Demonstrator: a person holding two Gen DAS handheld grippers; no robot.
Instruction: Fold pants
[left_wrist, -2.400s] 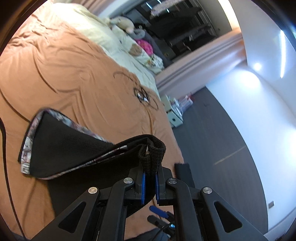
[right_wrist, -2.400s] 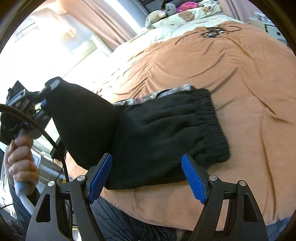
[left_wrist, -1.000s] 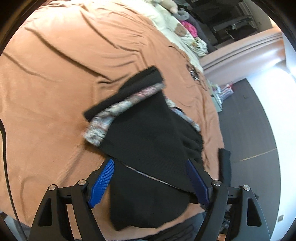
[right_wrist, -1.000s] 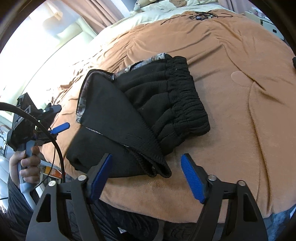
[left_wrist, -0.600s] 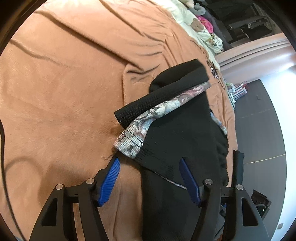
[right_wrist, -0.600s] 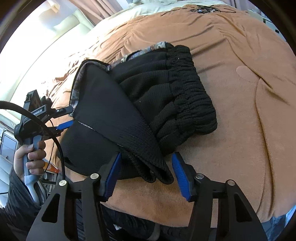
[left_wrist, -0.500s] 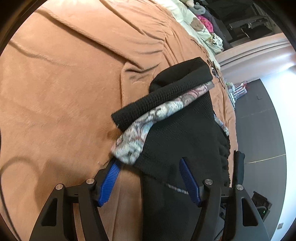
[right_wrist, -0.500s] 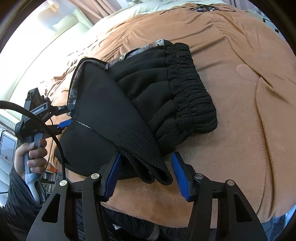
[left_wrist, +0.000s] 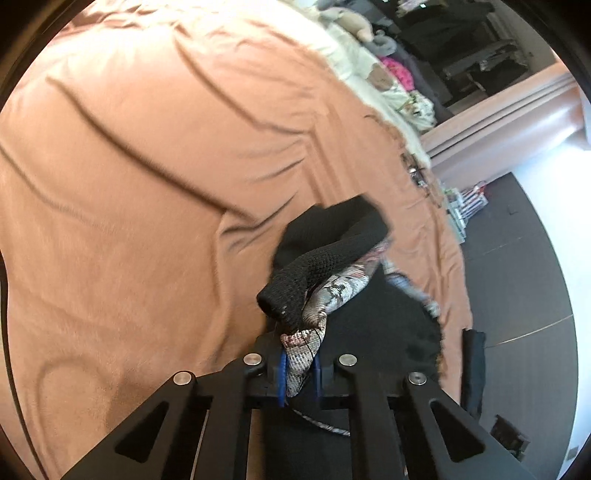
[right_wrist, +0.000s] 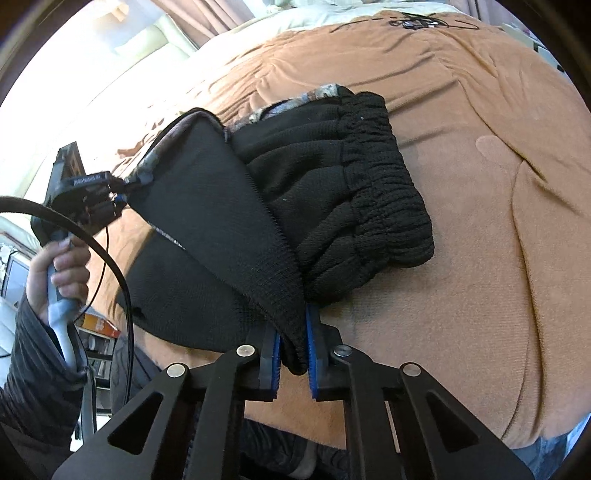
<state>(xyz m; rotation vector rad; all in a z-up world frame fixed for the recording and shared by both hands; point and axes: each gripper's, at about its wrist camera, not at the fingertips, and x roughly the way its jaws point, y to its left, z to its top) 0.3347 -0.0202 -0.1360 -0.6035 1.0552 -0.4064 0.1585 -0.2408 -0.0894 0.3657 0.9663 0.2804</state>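
I have both tools clamped on the black knit pants with the patterned lining (right_wrist: 332, 192), which lie partly folded on the bed's orange-brown blanket (right_wrist: 498, 155). My left tool (left_wrist: 298, 373) is closed on a corner where the grey-and-pink patterned lining (left_wrist: 334, 295) shows. My right tool (right_wrist: 293, 360) is closed on the black ribbed hem corner near the bed's edge. Between the two grips a flat panel of fabric is stretched over the bunched elastic waistband (right_wrist: 376, 177), which rests on the blanket.

The step in hand, as I judge it, is carrying this top layer across to finish a fold. To do it well I would hold the two corners level and equally taut, so the edge between them stays straight. I would move both hands together at one pace, lower the panel until it lies flat over the layers beneath, and only then let go. Pulling one side harder risks dragging the waistband layers askew.
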